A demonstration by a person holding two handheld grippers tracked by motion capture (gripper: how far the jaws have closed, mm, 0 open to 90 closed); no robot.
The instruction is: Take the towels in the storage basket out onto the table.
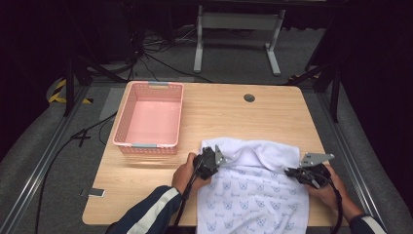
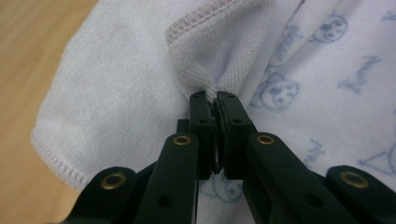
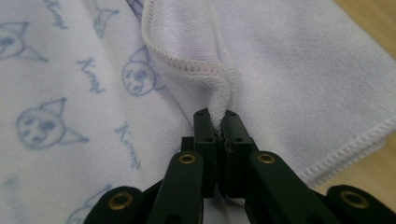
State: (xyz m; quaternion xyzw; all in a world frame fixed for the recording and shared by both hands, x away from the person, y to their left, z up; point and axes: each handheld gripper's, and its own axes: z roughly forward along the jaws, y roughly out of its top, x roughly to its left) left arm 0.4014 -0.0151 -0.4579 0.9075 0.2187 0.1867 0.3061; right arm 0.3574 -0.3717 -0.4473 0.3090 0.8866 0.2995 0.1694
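A white towel (image 1: 253, 190) with a pale blue animal-face print lies on the near right part of the wooden table (image 1: 219, 112), its far edge folded back with the plain side up. My left gripper (image 1: 214, 163) is shut on the towel's folded edge (image 2: 212, 70) at the left. On the right side, my right gripper (image 1: 297, 173) is shut on the towel's hemmed edge (image 3: 219, 100). In both gripper views the cloth bunches up between the black jaws.
A pink plastic basket (image 1: 150, 119) stands at the far left of the table with nothing in it. A round cable hole (image 1: 249, 97) sits near the far edge. The towel's near end hangs over the table's front edge.
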